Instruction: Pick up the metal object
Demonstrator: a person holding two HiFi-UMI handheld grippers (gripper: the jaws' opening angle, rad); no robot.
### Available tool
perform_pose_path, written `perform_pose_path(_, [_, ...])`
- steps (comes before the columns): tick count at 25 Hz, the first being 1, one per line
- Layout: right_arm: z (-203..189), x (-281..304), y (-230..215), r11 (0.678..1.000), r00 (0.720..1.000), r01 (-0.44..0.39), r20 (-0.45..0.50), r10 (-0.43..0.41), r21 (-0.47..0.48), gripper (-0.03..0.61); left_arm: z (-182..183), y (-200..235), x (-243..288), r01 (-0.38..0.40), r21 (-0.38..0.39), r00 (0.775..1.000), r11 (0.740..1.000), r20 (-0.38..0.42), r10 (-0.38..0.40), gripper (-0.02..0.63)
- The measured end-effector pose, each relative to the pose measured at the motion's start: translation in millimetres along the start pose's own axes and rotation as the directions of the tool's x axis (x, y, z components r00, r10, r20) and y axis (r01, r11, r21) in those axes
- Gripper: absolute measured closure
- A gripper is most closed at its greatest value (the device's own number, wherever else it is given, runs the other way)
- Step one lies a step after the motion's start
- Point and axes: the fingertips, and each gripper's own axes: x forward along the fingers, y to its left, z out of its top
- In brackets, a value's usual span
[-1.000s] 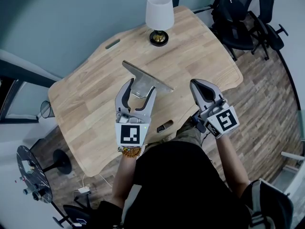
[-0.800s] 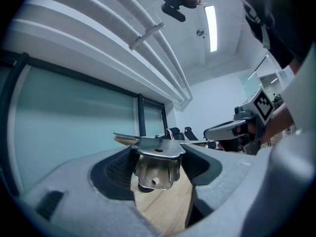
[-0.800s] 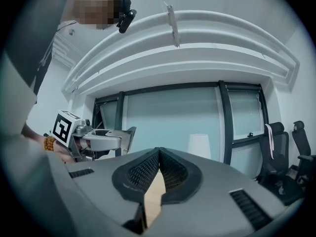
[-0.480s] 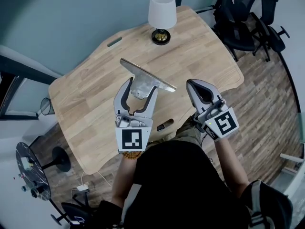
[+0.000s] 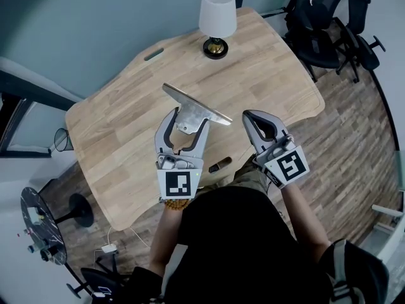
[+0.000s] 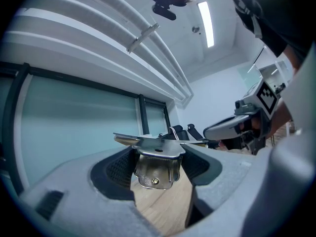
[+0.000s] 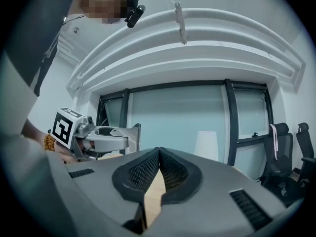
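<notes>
The left gripper (image 5: pixel 188 120) is clamping its wide-spread jaws on the stem of the silvery T-shaped metal object (image 5: pixel 193 109), over the pale wooden table (image 5: pixel 120 132). Just beside it, the right gripper (image 5: pixel 250 116) is hovering, jaws pressed together on nothing.

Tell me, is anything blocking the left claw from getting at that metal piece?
Nothing visible does. The metal piece already sits between the jaws of the left gripper, and both of their pads press on its sides.
</notes>
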Motion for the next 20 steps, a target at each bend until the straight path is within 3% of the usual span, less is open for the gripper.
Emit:
perform_pose_path(3, [-5.3, -0.1, 4.3, 1.0, 1.0, -0.009, 0.006, 0.009, -0.002, 0.578, -6.3, -1.9, -1.4, -0.001, -0.025, 1.0, 1.0, 0.0, 0.001, 0.315])
perform_pose_path(18, [-15.0, 1.8, 10.3, 1.0, 1.0, -0.022, -0.015, 0.021, -0.008, 0.578, -16.8, -3.8, -6.0, 0.016, 0.017, 1.0, 1.0, -0.015, -0.015, 0.314])
perform_pose_path(20, [-14.2, 2.0, 13.0, 1.0, 1.0, -0.025, -0.012, 0.025, -0.008, 0.578, -19.0, -4.0, -8.2, 0.008, -0.005, 1.0, 1.0, -0.01, -0.008, 0.315])
